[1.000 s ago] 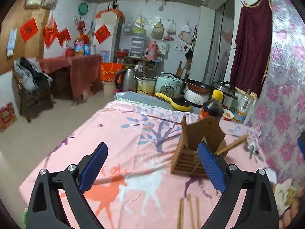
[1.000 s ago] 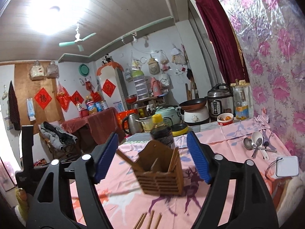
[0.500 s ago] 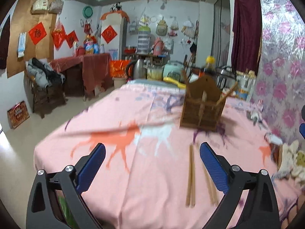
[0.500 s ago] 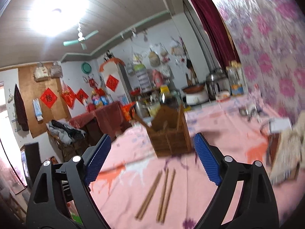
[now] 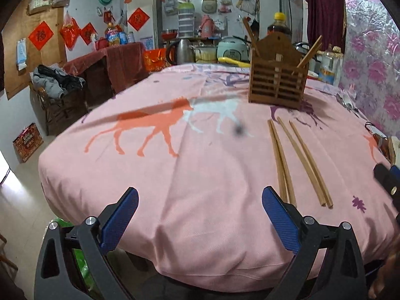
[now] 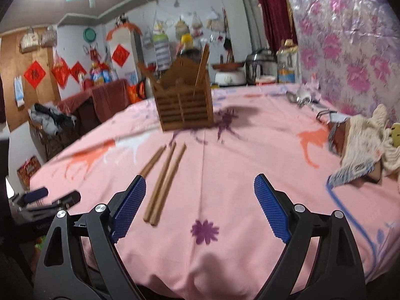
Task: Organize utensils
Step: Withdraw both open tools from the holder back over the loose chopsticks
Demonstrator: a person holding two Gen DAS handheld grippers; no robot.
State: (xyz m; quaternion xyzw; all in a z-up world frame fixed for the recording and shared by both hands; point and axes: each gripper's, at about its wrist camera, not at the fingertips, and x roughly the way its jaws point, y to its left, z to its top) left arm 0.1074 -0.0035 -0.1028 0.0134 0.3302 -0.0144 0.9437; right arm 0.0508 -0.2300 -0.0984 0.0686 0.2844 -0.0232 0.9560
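Nearest, both grippers gape wide with nothing between their blue pads: the left gripper (image 5: 200, 217) and the right gripper (image 6: 200, 205) hover over the near edge of the pink tablecloth (image 5: 200, 175). Just ahead, four loose chopsticks (image 6: 165, 175) lie flat. Farther on stands the wooden utensil holder (image 6: 185, 107), chopsticks leaning inside it.

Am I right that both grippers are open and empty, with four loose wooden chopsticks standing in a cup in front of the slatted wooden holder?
Not quite. The four loose wooden chopsticks lie flat on the pink printed tablecloth, as the left wrist view shows; there is no cup. The rest holds: left gripper and right gripper are open and empty, and the chopsticks lie in front of the slatted wooden holder.
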